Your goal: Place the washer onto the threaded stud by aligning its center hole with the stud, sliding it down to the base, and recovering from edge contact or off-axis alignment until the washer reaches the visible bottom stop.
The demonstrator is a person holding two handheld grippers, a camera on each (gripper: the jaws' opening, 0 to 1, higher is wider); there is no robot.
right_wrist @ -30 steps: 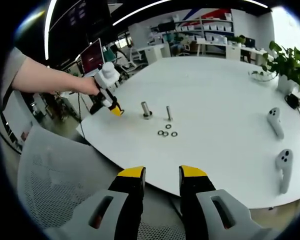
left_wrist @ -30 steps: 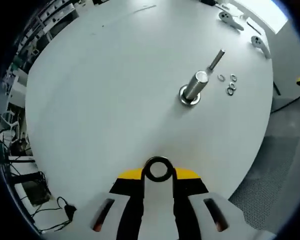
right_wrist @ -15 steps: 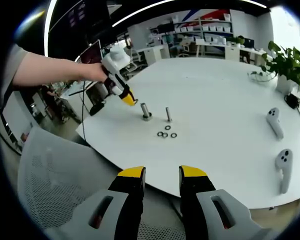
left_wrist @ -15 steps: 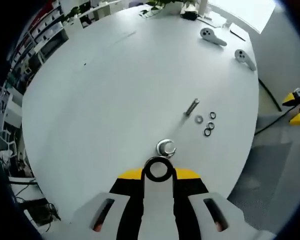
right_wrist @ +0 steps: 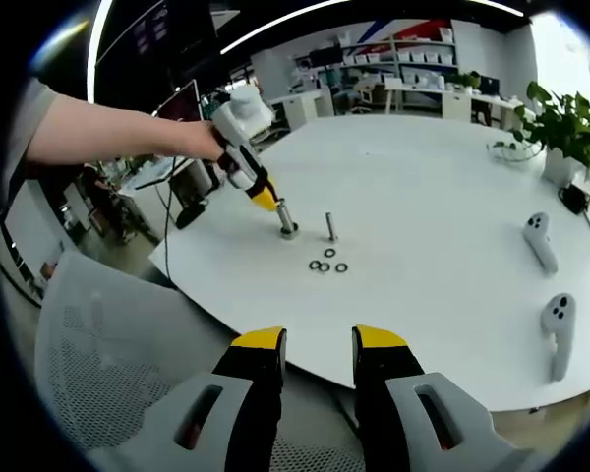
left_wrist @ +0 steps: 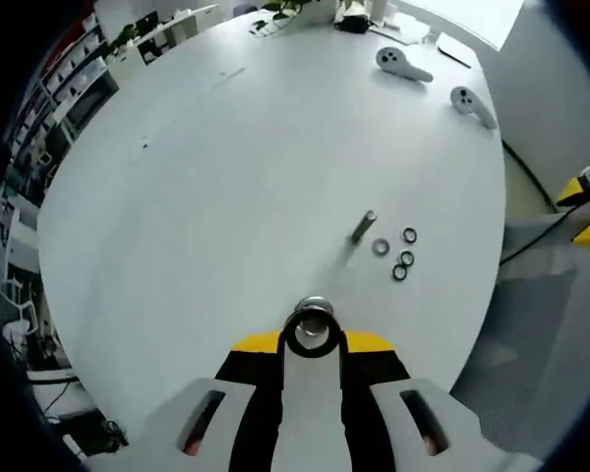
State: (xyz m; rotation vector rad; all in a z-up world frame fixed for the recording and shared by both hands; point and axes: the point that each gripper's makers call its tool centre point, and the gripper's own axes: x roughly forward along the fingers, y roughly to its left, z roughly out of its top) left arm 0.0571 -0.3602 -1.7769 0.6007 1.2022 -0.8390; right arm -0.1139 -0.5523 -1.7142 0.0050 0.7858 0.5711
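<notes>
washer [left_wrist: 311, 332]: held at tip of left gripper [left_wrist: 311, 339], jaws clenched on it, ring flat toward camera. In left gripper view the metal stud top shows through/just behind the ring hole.
stud [right_wrist: 287, 218]: thick post w/ base, stands on white table [left_wrist: 226, 177] near its left edge. In right gripper view the left gripper [right_wrist: 261, 195] tip is just above it, tilted.
thin stud [left_wrist: 363, 227]: just right of the thick one, apart from it.
spare washers [left_wrist: 401, 256]: four loose rings on table, near the thin stud.
right gripper [right_wrist: 318, 344]: jaws apart, nothing between them, hangs off the near table edge, well apart from the work.
controllers [right_wrist: 541, 241]: two, far right on table.
risk: I think hole and stud are not fully coaxial; gripper comes in at an angle, so ring edge may catch on stud top and tilt or slip out of the jaws. If let go too early, it may fall beside the base.
views: left gripper view gives hole-to-stud line-up but not the height. Right gripper view gives side look, height and tilt, also the person's arm [right_wrist: 98, 138]; washer is too small to see there.
</notes>
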